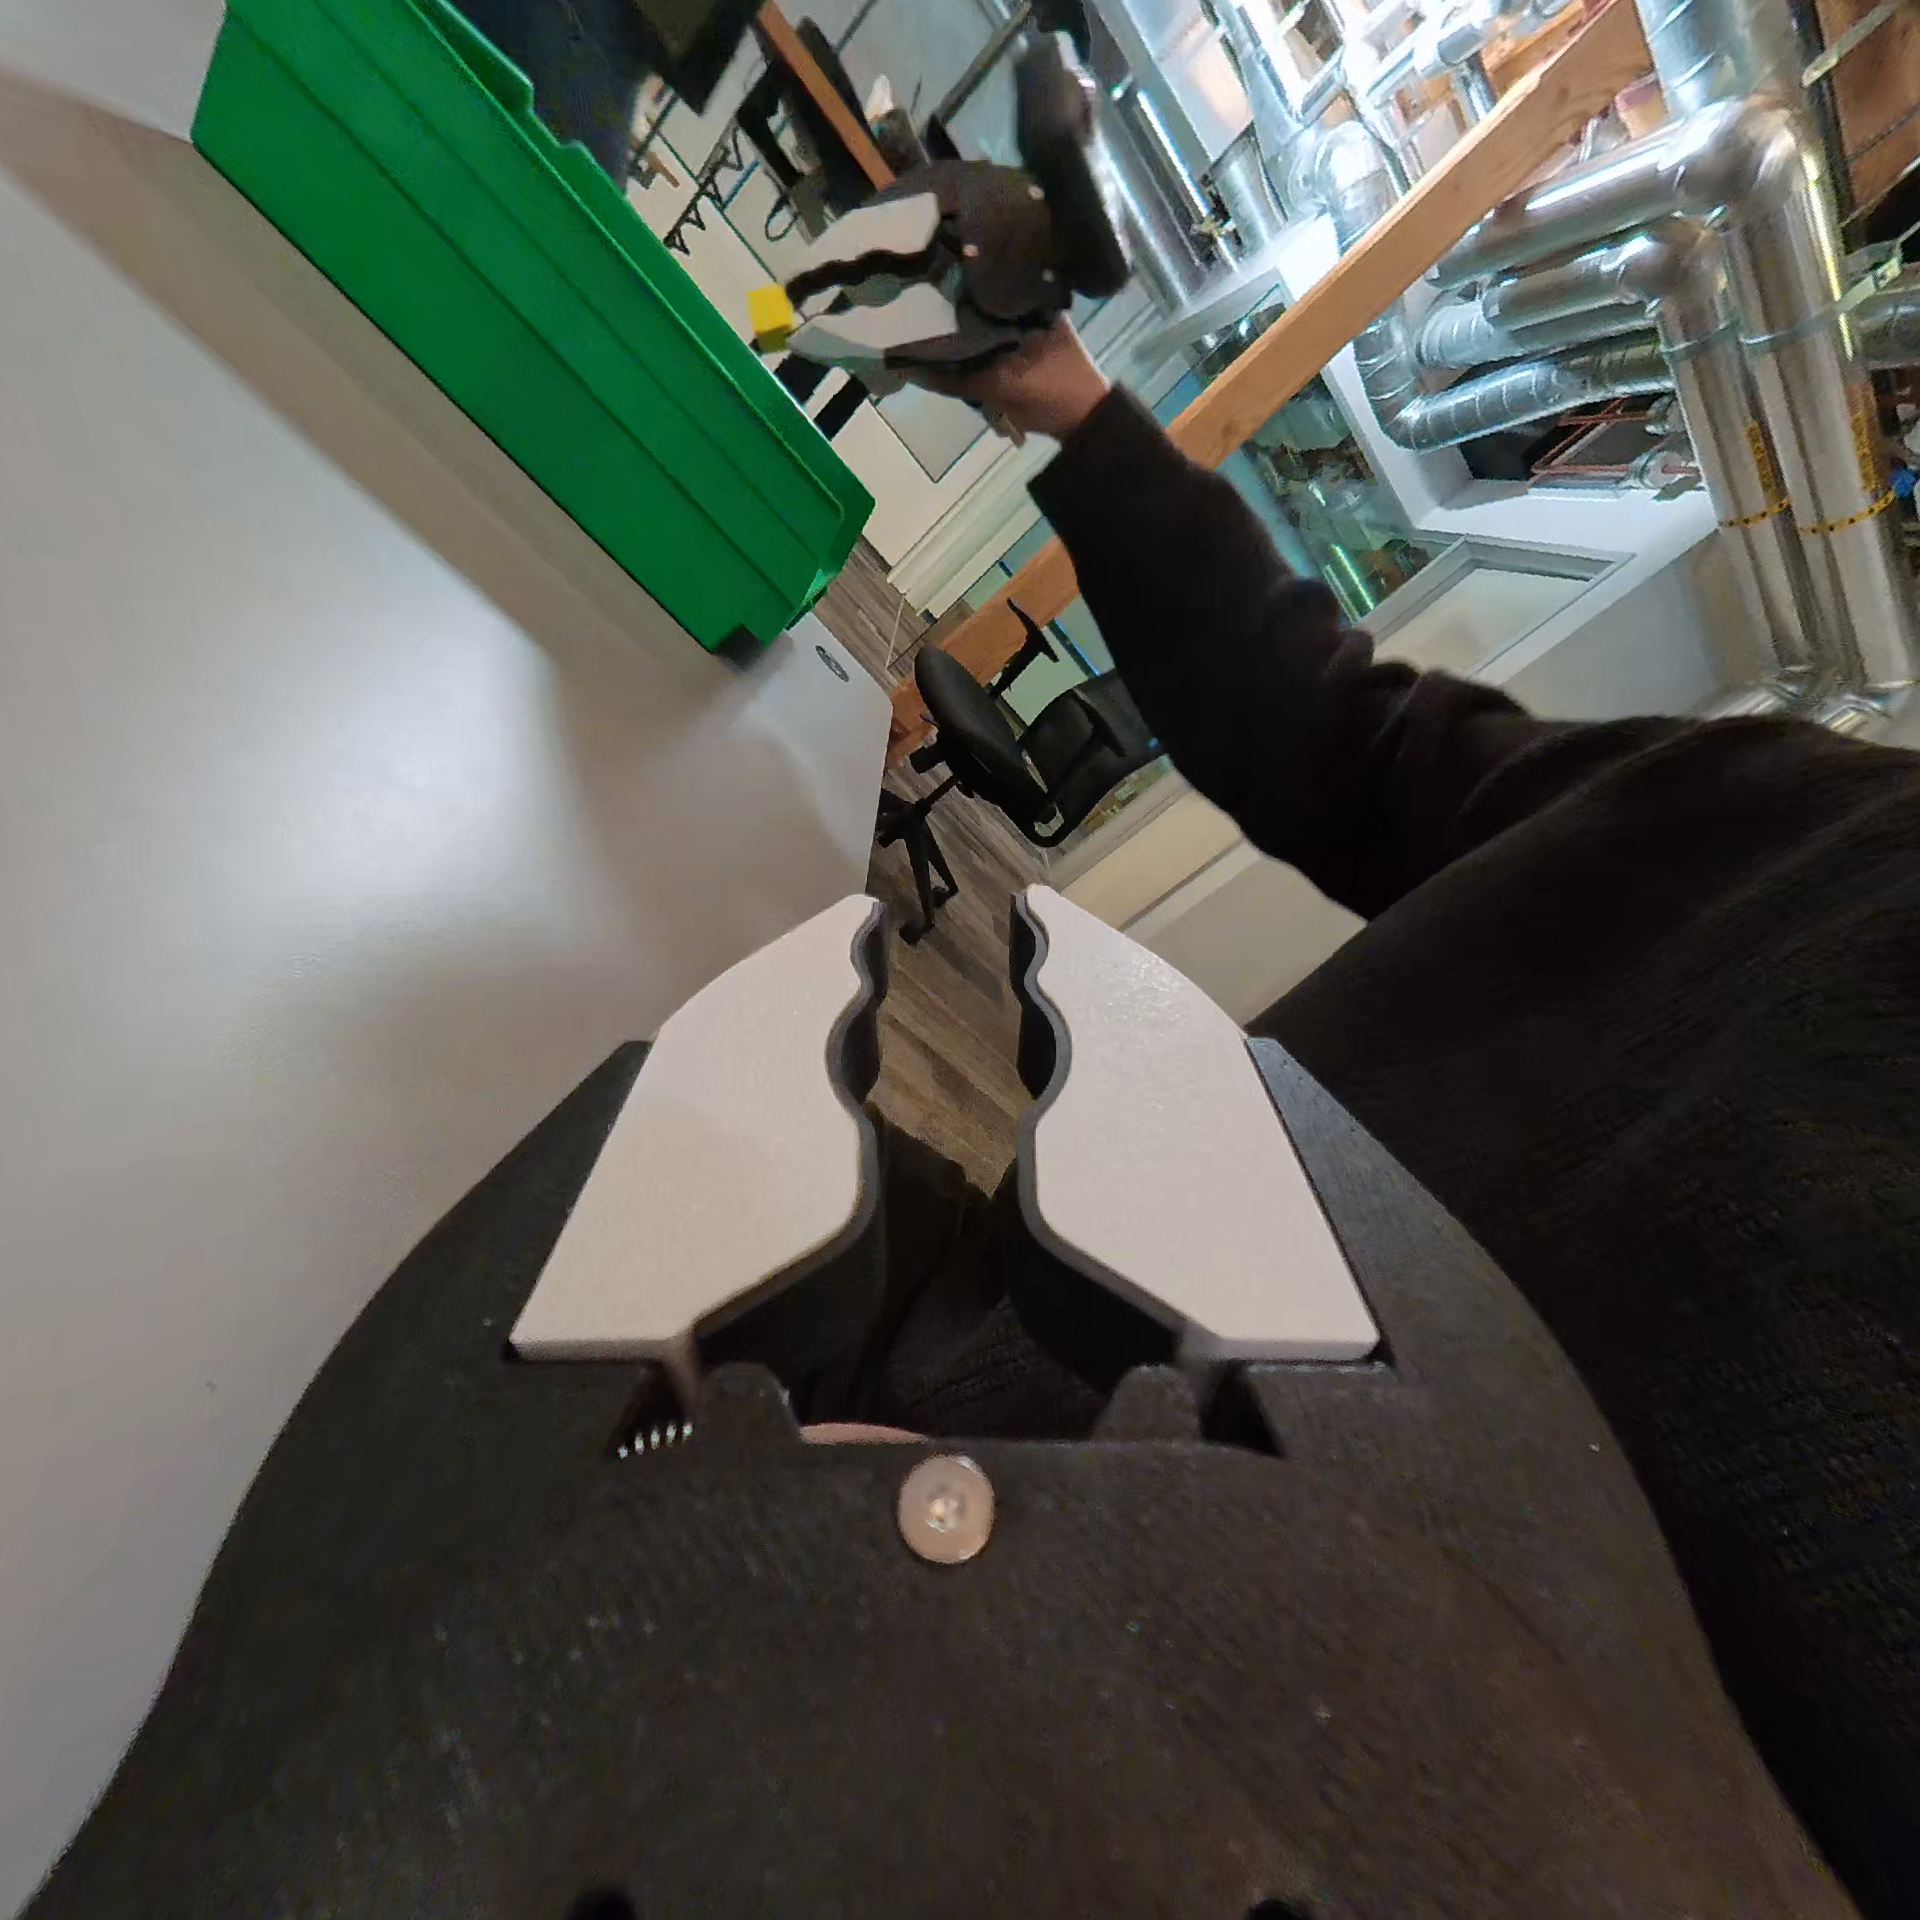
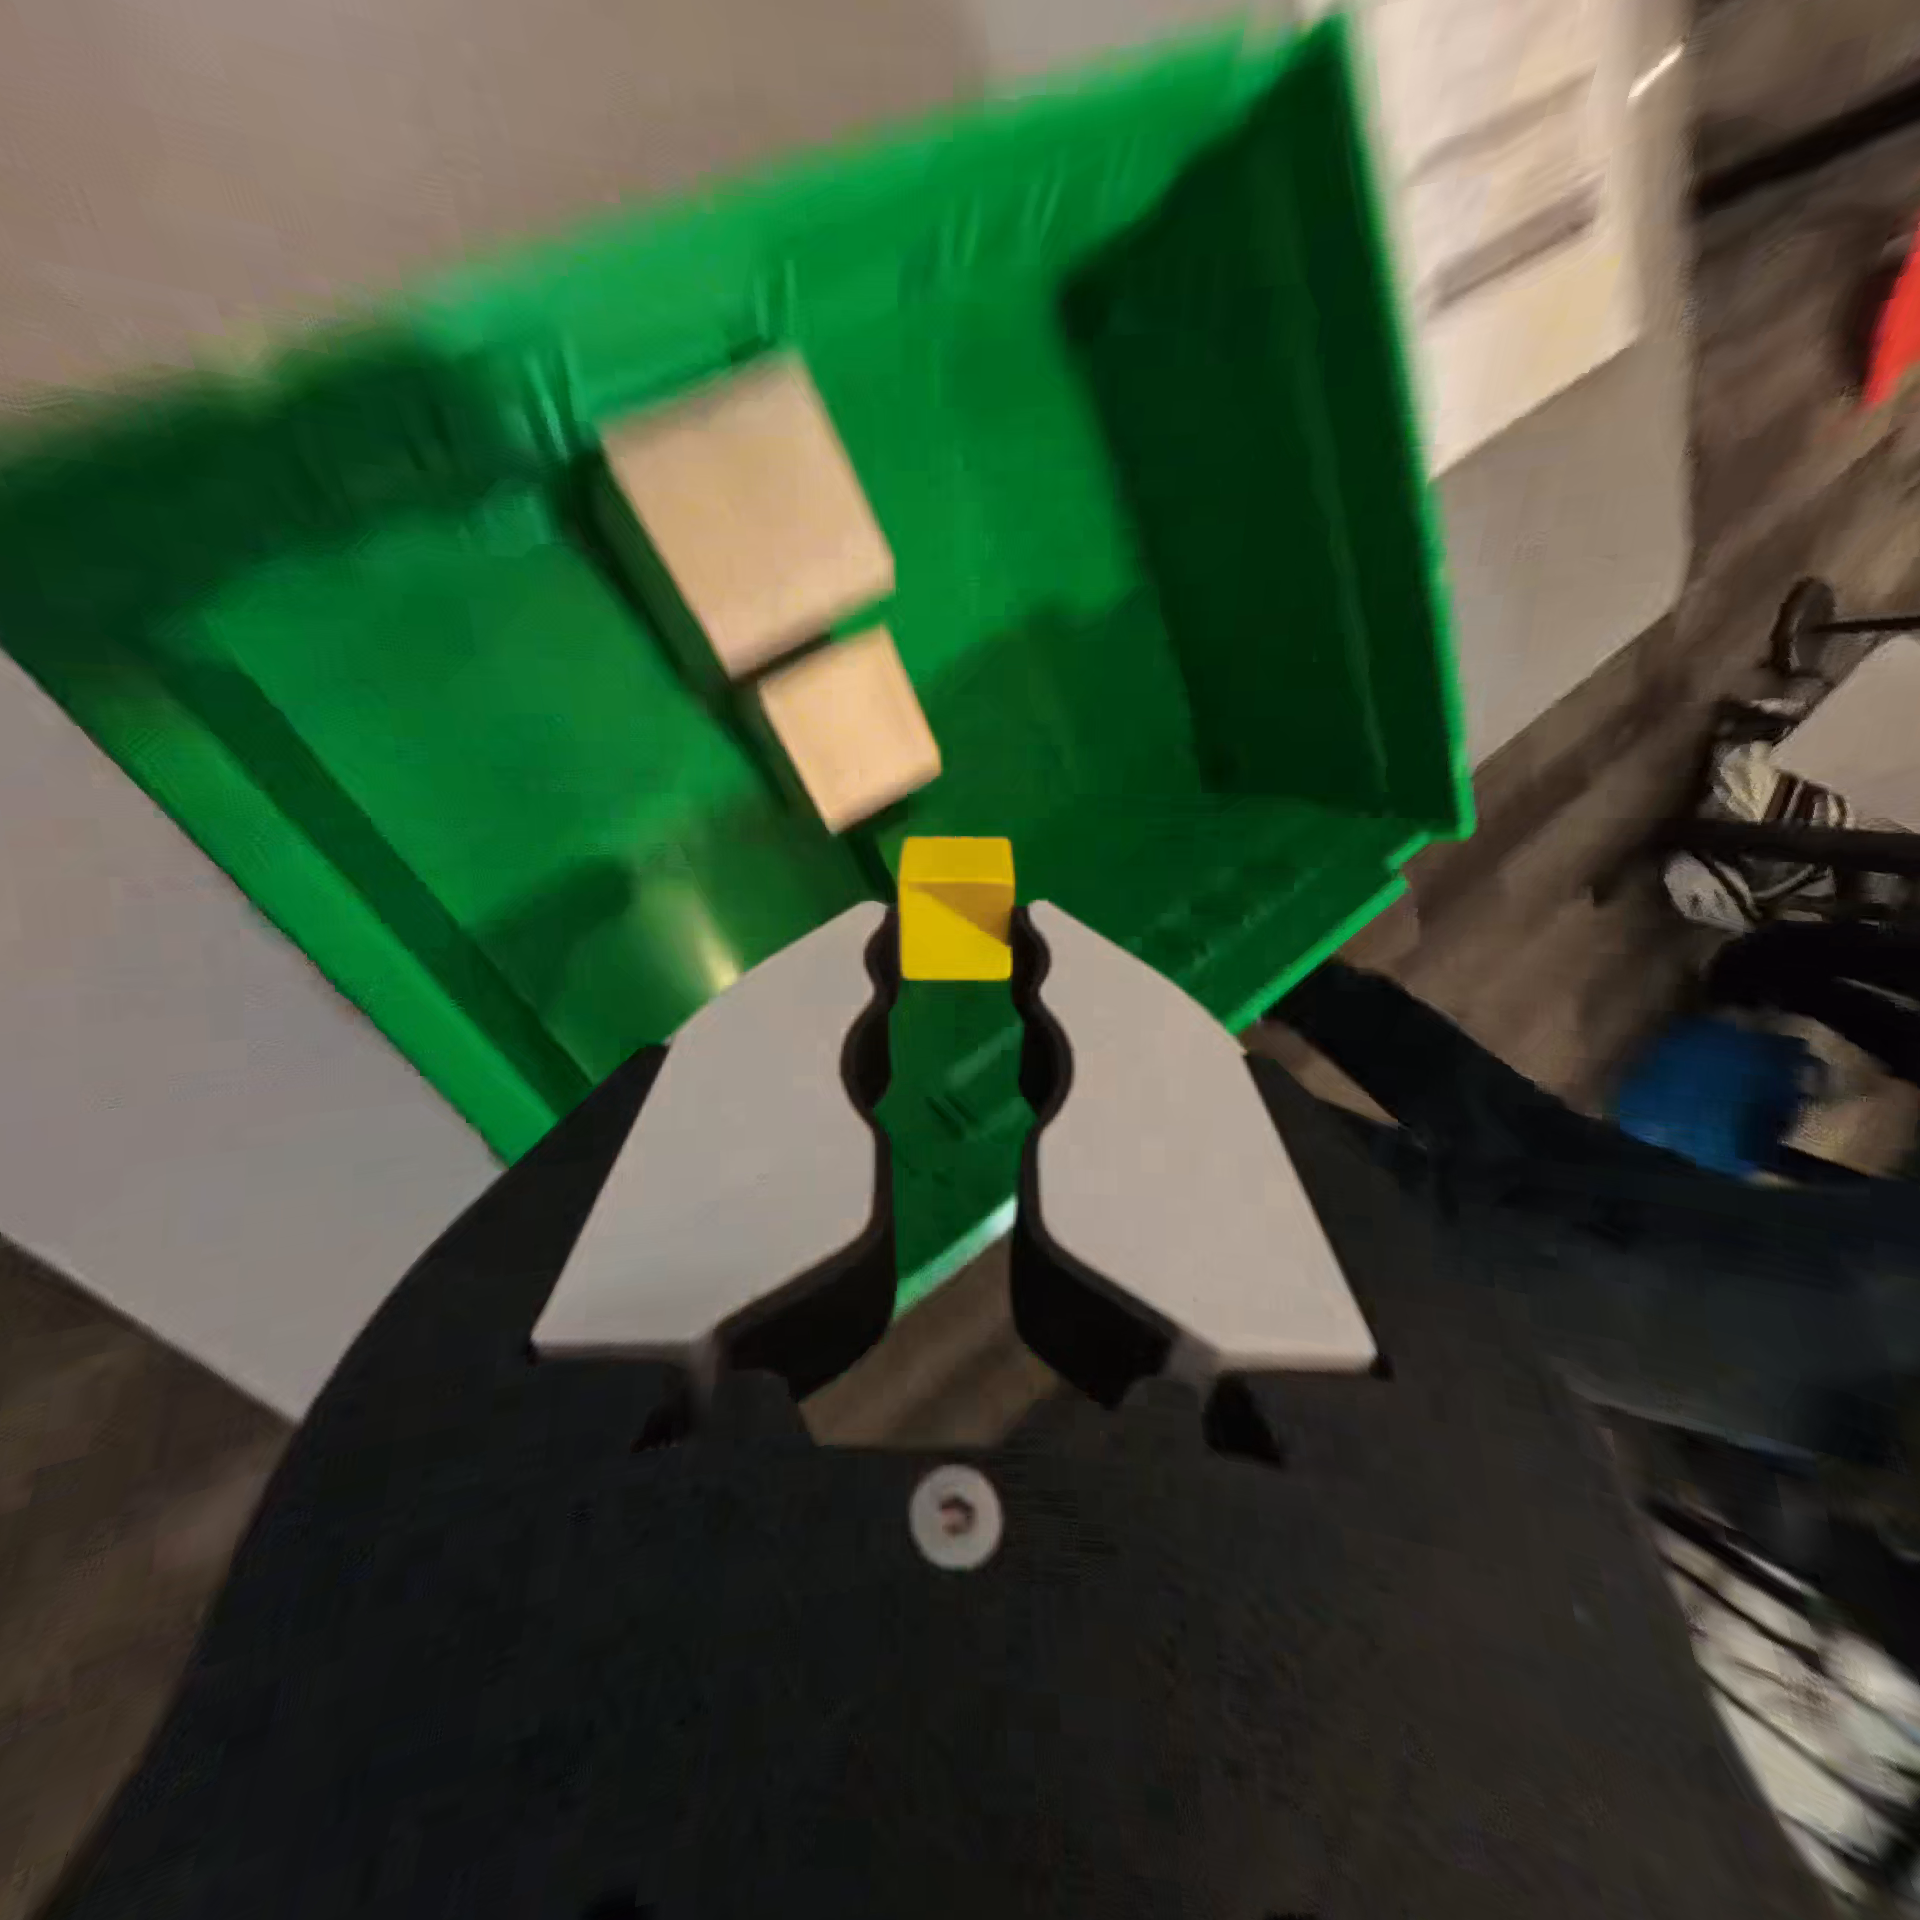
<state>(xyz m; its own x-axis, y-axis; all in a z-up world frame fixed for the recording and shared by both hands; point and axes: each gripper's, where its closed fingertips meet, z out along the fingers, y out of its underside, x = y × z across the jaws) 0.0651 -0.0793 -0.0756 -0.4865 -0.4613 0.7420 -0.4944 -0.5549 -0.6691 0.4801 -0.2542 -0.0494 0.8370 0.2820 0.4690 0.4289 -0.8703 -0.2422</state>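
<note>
My right gripper (image 2: 954, 914) is shut on a small yellow cube (image 2: 954, 906) and holds it in the air above a green bin (image 2: 1278, 520). Two plain wooden blocks (image 2: 748, 509) (image 2: 847, 727) lie inside the bin. The left wrist view shows the same cube (image 1: 771, 312) pinched in the right gripper (image 1: 805, 312) above the bin's rim (image 1: 582, 343). My left gripper (image 1: 948, 925) is empty, its fingers a small gap apart, held at the near edge of the white table (image 1: 260, 779), away from the bin.
A person's dark sleeve (image 1: 1351, 748) reaches from the right toward the bin. A black office chair (image 1: 997, 748) stands on the wood floor past the table edge. Silver ducts (image 1: 1662, 312) and a wooden beam (image 1: 1403, 249) fill the background.
</note>
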